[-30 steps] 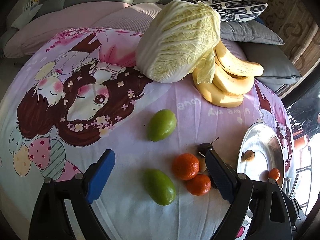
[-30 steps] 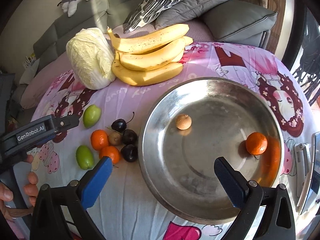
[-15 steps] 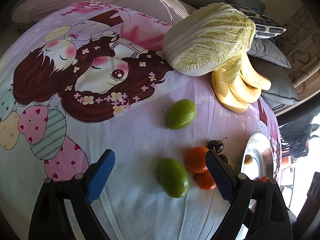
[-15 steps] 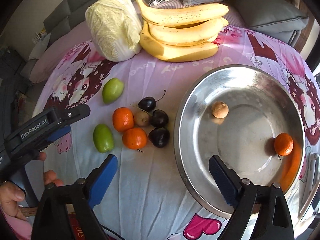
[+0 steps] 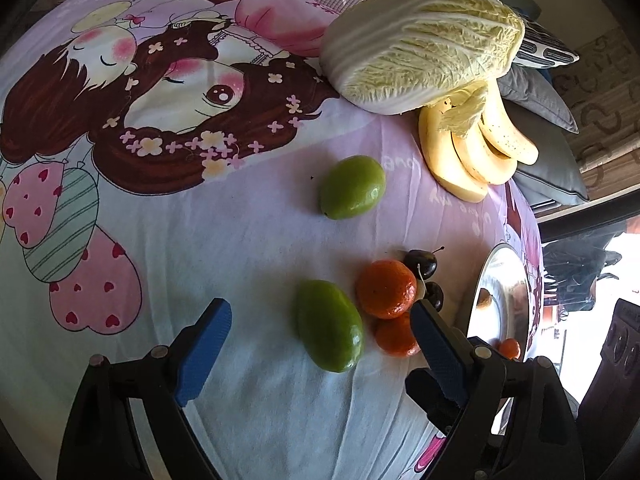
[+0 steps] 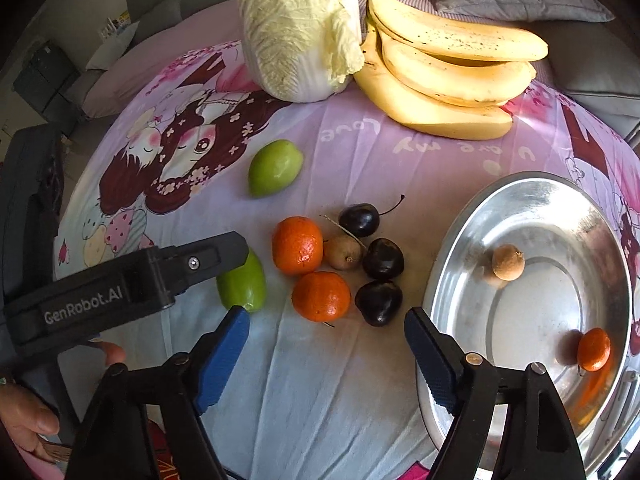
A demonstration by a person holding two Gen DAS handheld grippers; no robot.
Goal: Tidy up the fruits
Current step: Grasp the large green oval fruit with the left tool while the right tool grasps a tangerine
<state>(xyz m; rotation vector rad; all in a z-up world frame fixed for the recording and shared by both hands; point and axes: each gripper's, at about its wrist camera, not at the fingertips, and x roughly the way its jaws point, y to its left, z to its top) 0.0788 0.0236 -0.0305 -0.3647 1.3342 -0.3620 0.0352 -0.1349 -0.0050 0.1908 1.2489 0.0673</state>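
On the cartoon-print cloth lie two green fruits, the near one [image 5: 330, 325] [image 6: 244, 286] and the far one [image 5: 353, 187] [image 6: 275, 167]. Beside them are two oranges [image 6: 297, 245] [image 6: 321, 296], a small brown fruit [image 6: 343, 252] and three dark cherries [image 6: 379, 303]. My left gripper [image 5: 320, 334] is open, its jaws standing either side of the near green fruit. It shows in the right wrist view [image 6: 224, 254] over that fruit. My right gripper [image 6: 326, 338] is open and empty, just short of the near orange. The steel bowl [image 6: 460, 300] holds a brown fruit [image 6: 508, 262] and a small orange [image 6: 594, 349].
A napa cabbage [image 6: 298, 28] and a bunch of bananas [image 6: 444, 80] lie at the back of the table. Grey cushions [image 6: 520, 0] and a sofa stand behind. The bowl's rim [image 5: 486, 276] is just right of the left gripper.
My left gripper has moved forward, bringing the near green fruit between its jaws. My right gripper has swung left from the bowl toward the oranges and cherries.
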